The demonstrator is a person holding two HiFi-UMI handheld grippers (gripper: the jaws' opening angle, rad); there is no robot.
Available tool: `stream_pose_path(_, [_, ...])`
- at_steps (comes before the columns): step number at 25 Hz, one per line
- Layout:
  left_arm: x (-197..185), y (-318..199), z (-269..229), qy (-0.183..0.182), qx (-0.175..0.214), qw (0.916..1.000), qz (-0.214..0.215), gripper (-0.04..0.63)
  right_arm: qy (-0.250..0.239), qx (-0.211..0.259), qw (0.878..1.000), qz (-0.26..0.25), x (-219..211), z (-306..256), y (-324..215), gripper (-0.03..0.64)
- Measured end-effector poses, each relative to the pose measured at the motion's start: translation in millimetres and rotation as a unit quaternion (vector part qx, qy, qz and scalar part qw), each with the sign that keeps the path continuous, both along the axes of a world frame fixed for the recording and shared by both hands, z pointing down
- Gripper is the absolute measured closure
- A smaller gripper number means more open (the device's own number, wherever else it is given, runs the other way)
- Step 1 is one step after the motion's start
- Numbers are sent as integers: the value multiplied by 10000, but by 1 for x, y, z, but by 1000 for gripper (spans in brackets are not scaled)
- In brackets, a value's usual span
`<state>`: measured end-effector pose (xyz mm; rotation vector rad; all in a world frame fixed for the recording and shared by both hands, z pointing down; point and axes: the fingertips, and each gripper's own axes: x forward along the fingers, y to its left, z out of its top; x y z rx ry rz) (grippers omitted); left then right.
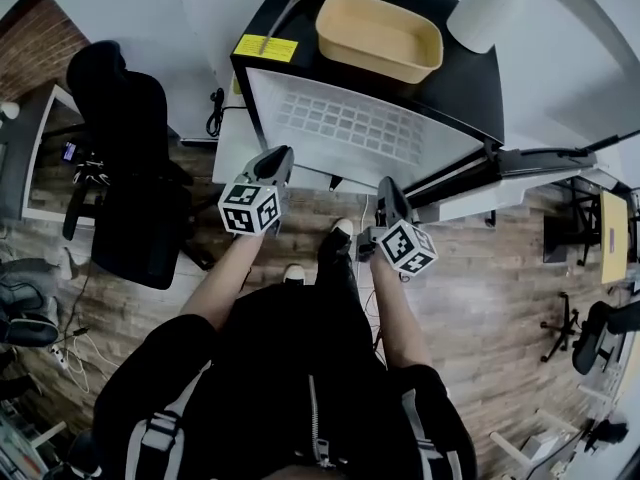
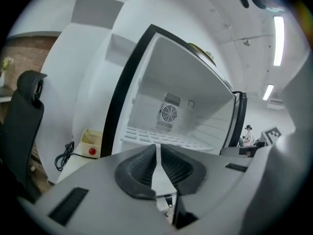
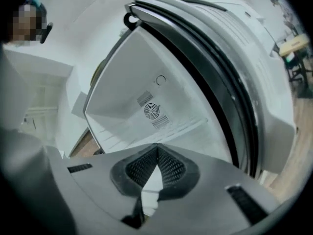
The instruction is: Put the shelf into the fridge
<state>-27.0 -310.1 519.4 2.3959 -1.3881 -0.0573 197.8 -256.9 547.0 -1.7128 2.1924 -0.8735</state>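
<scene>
Left claw (image 2: 157,145) and right claw (image 3: 157,144) pressed together; only head view shows tan tub (image 1: 378,36) atop fridge (image 1: 470,78)

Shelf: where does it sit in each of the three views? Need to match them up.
Head view: shelf at upper centre, a white grid just below the black top.
Left gripper view: shelf at centre, just above the jaws, under the round fan.
Right gripper view: shelf left of centre, below the fan.
Shared landmark: the open fridge door, right of the shelf in every view.
</scene>
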Motion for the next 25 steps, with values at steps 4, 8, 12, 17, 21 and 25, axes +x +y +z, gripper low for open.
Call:
stream_pose_path(4, [1, 14, -13, -372, 309, 9986, 200, 552, 892, 273, 9954, -228, -5, -14, 12, 611])
stream_pose_path(8, [-4, 22, -30, -681, 666, 9951, 269, 555, 1867, 627, 9795, -422, -16, -34, 24, 611])
stream_pose_path(12, [-10, 24, -37, -663, 723, 9947, 318, 558, 1981, 744, 9763, -453, -22, -45, 27, 611])
stream_pose_path(17, [-13, 34, -34, -725, 708, 9941, 390, 558, 1961, 706, 9770, -449, -26, -43, 34, 611])
stream_pose_path(21, [-16, 37, -30, -709, 654, 9946, 390, 558, 1921, 657, 9782, -446, -26, -38, 38, 611])
stream_pose_path(25, [-13, 37, -24, -743, 606, 9945, 420, 560, 1896, 606, 9792, -392, -24, -34, 39, 611])
